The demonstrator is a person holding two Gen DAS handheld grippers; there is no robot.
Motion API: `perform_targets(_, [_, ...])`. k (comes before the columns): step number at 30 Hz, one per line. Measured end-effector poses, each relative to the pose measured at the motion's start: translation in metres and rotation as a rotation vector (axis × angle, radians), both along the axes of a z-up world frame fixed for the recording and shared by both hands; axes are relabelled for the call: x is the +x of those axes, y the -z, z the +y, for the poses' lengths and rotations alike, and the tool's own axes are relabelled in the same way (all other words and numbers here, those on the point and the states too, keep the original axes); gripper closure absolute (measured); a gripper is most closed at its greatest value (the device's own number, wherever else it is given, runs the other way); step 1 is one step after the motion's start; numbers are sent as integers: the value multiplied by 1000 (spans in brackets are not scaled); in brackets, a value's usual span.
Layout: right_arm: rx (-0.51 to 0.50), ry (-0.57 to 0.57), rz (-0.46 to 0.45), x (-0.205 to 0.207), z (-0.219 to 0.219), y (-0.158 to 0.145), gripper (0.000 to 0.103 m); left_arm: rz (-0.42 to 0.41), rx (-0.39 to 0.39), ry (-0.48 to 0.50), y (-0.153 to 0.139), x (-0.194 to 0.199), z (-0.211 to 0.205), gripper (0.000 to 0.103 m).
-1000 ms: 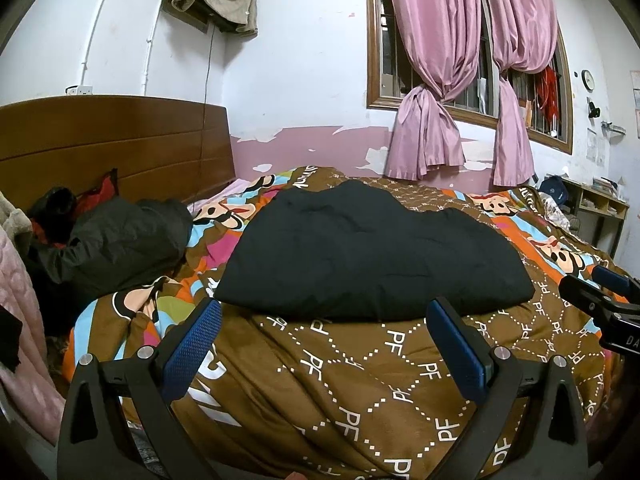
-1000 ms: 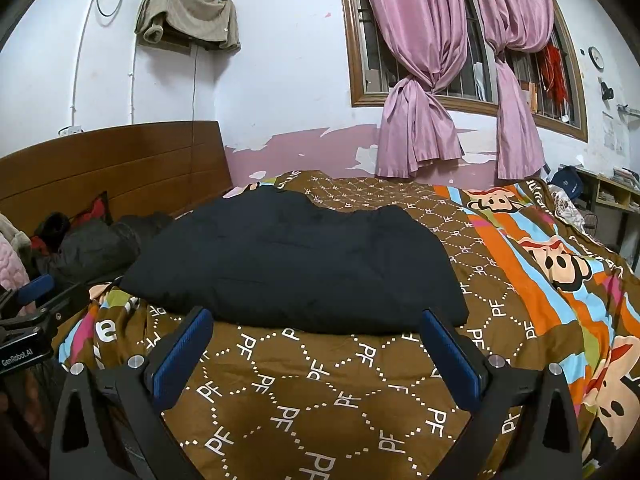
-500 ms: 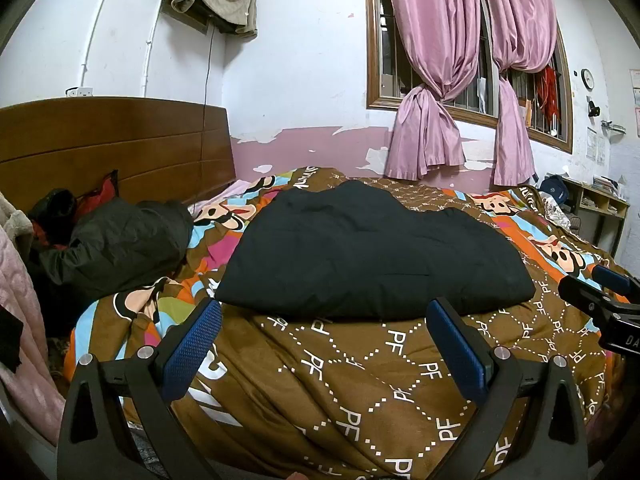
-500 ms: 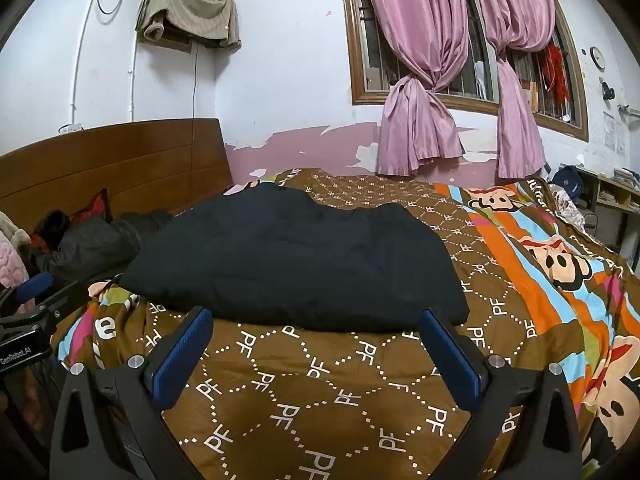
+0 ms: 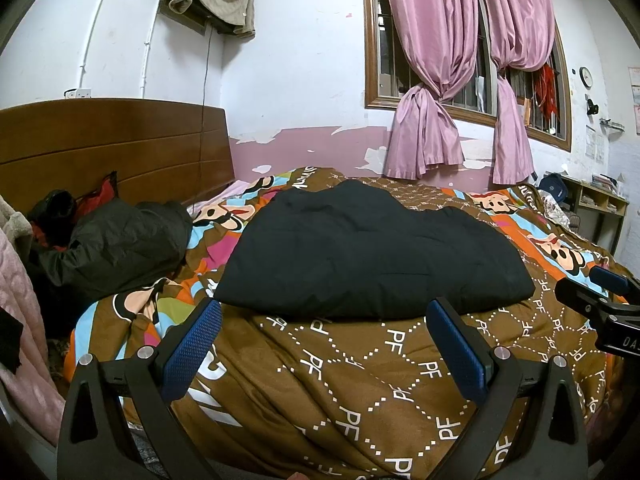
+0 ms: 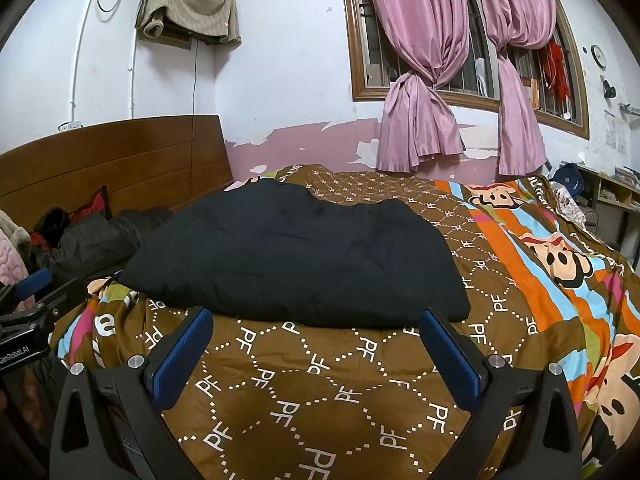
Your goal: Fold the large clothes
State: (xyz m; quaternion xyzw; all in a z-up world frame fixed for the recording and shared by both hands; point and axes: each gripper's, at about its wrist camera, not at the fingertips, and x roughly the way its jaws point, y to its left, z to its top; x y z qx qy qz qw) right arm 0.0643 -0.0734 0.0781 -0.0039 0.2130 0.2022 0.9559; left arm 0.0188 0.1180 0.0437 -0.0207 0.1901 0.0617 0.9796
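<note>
My left gripper [image 5: 324, 346] and right gripper [image 6: 316, 350]: both spread, empty | black padded jacket [image 5: 372, 252] mid-frame: soft, bulky, slippery-looking | I'd pinch near-edge corners.

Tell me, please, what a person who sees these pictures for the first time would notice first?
First, the black padded garment lying flat in the middle of the bed, on the bright cartoon-print blanket. Next, the pink curtains knotted at the window behind the bed, then the dark jacket heaped by the wooden headboard.
</note>
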Motion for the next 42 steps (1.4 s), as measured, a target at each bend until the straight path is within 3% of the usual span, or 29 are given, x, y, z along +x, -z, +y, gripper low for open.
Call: perform_targets(42, [-8, -9, 4, -1, 1, 6, 0, 1, 5, 3, 0, 0, 1, 3])
